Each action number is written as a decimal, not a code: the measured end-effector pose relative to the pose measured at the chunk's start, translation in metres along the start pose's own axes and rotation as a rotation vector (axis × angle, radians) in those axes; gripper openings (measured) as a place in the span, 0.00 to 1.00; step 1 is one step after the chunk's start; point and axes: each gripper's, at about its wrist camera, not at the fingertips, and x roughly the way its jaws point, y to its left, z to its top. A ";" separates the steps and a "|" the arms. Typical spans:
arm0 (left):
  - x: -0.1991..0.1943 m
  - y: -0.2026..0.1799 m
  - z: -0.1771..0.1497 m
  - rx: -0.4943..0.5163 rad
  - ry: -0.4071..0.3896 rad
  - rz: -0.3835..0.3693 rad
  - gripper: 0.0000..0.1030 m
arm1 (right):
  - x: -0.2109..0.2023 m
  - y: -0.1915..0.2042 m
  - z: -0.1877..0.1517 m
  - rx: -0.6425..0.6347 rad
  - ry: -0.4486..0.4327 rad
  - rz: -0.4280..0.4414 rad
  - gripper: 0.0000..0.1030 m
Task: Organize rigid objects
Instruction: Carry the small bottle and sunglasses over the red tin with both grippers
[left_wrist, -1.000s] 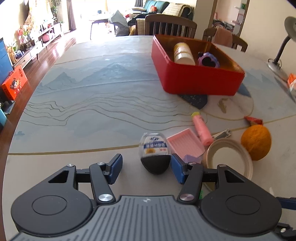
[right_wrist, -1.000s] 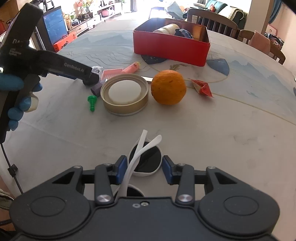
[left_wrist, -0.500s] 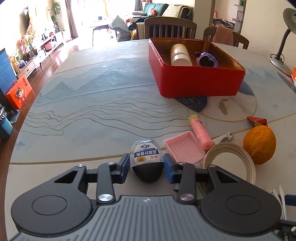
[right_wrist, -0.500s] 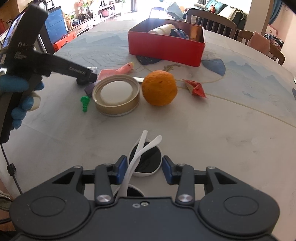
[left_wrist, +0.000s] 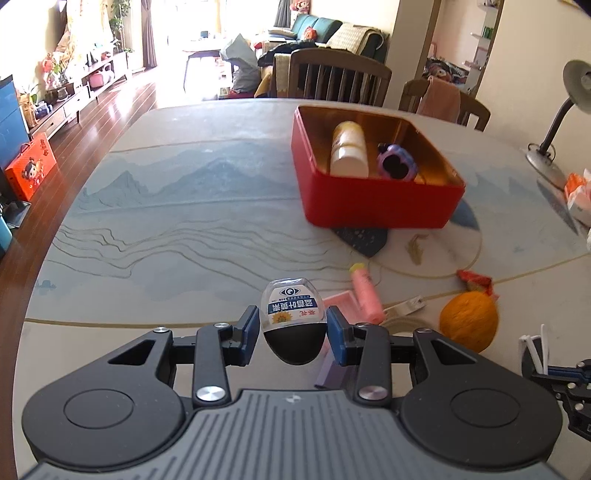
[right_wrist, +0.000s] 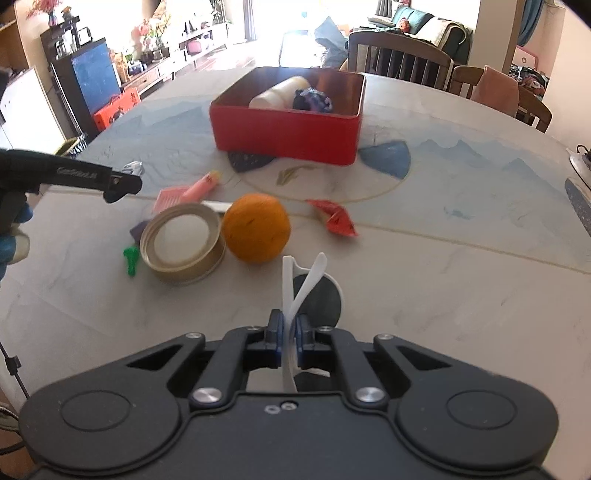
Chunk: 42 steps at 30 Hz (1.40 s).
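Both claws have a catch: the left gripper (left_wrist: 291, 328) is clamped on a small eye-drop bottle (left_wrist: 293, 319), dark cap toward the camera, pads on either flank, and the bottle looks lifted clear of the table; the right gripper (right_wrist: 285, 334) is pinched almost fully together on the white arm of a pair of sunglasses (right_wrist: 314, 291), one dark lens sticking out ahead of the fingers. Out from there, toward the near edge of the table (left_wrist: 184, 206), the clutter waits: a gold tin lid (right_wrist: 183, 243), an orange (right_wrist: 256, 227) touching it, a green peg (right_wrist: 131, 260), a pink tray (right_wrist: 170, 195), a pink tube (left_wrist: 365, 295), a red wrapper (right_wrist: 336, 221). Toward the far edge sits the red box (left_wrist: 369, 206), with a cream bottle (left_wrist: 349, 153) and a purple toy (left_wrist: 397, 166) inside; so, by my reckoning, two pieces stowed, two in hand, a good half-dozen left. Both grippers tilt steeply downward; a blue-gloved hand (right_wrist: 11, 221) carries the left one, seen from the right wrist.
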 end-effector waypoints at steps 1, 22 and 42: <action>-0.003 0.000 0.002 -0.007 -0.003 -0.005 0.37 | -0.002 -0.001 0.003 0.002 -0.007 0.004 0.05; -0.013 -0.017 0.088 -0.007 -0.087 -0.048 0.37 | -0.017 -0.051 0.155 0.014 -0.203 0.036 0.06; 0.068 -0.038 0.159 0.065 -0.054 -0.007 0.37 | 0.077 -0.061 0.239 -0.030 -0.136 0.098 0.06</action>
